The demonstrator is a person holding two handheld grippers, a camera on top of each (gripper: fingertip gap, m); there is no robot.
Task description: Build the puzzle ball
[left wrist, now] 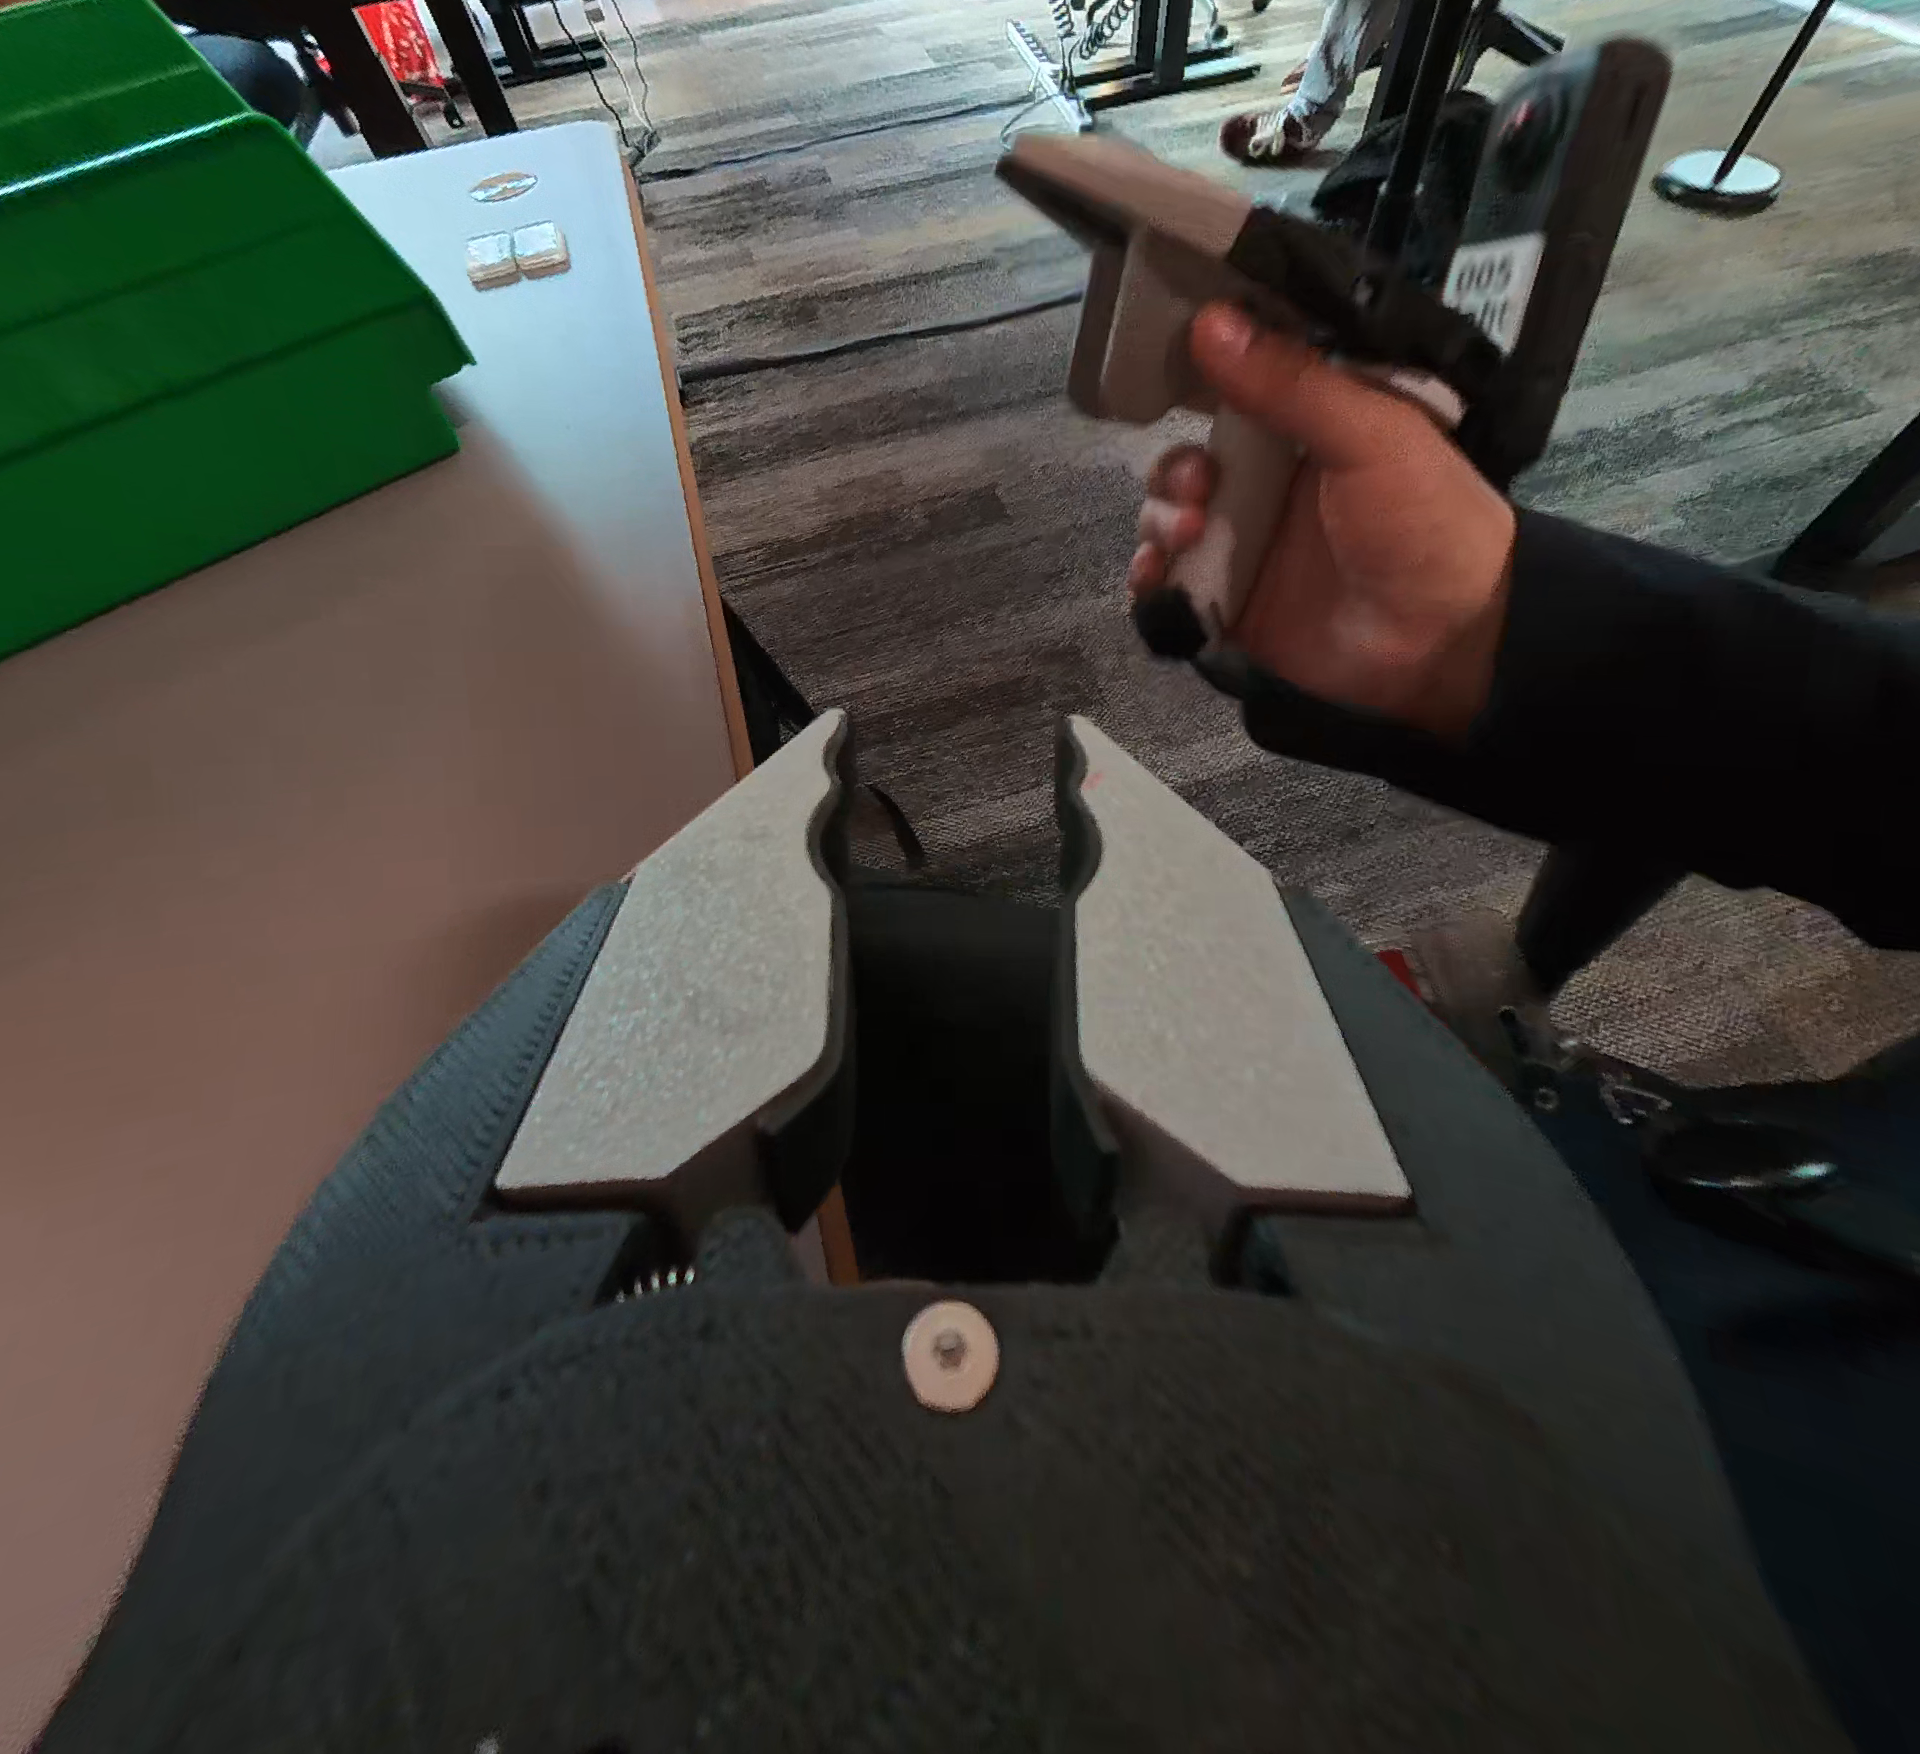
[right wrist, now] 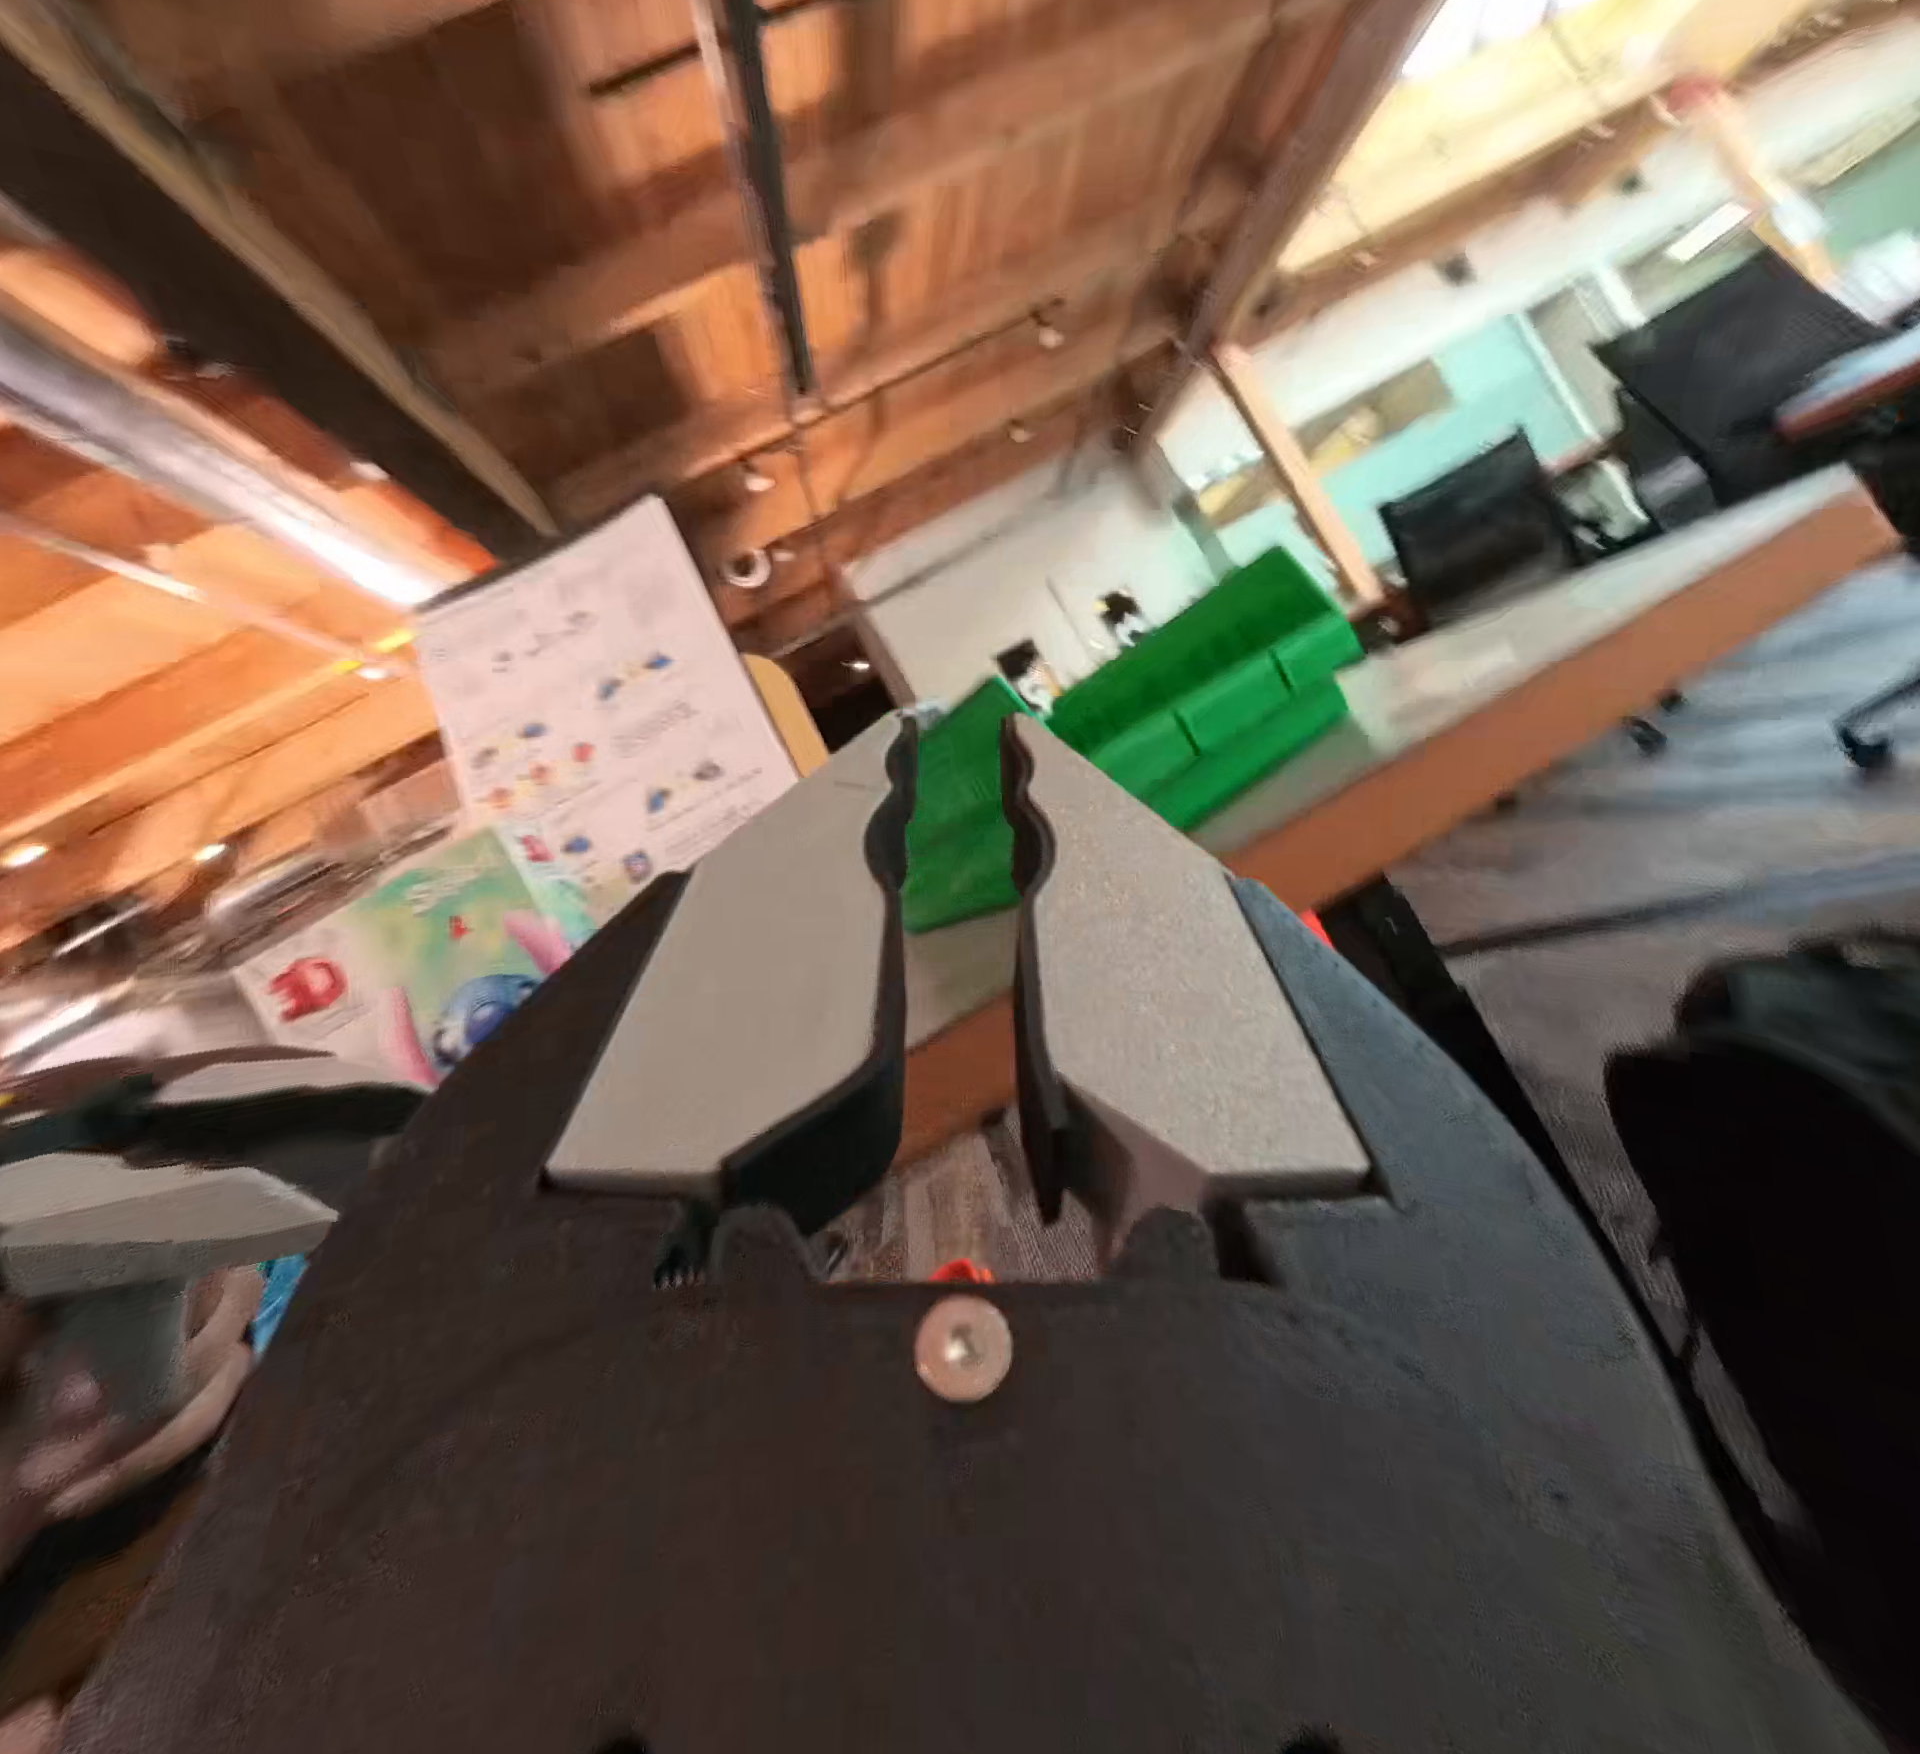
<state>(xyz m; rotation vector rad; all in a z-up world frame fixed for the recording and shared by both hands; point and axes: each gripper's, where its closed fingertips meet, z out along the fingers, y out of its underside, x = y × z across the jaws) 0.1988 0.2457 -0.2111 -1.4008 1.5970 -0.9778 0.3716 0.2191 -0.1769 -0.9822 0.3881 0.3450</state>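
Observation:
No puzzle pieces show clearly in either view. My left gripper (left wrist: 956, 759) is open and empty. It points past the table's right edge at the carpet. My right gripper (right wrist: 958, 733) is empty, its jaws a narrow gap apart, and it tilts up toward the ceiling. A hand holds it in the air at the upper right of the left wrist view (left wrist: 1122, 250). The left gripper shows blurred at the left edge of the right wrist view (right wrist: 312, 1159). A colourful puzzle box (right wrist: 457, 956) and a white instruction sheet (right wrist: 603, 696) stand at the left.
Stacked green trays (left wrist: 208, 302) sit on the grey table (left wrist: 364, 769), also in the right wrist view (right wrist: 1205, 707). Two small silvery squares (left wrist: 517, 255) lie behind them. Carpet floor (left wrist: 935, 509), cables, desks and office chairs lie beyond the table edge.

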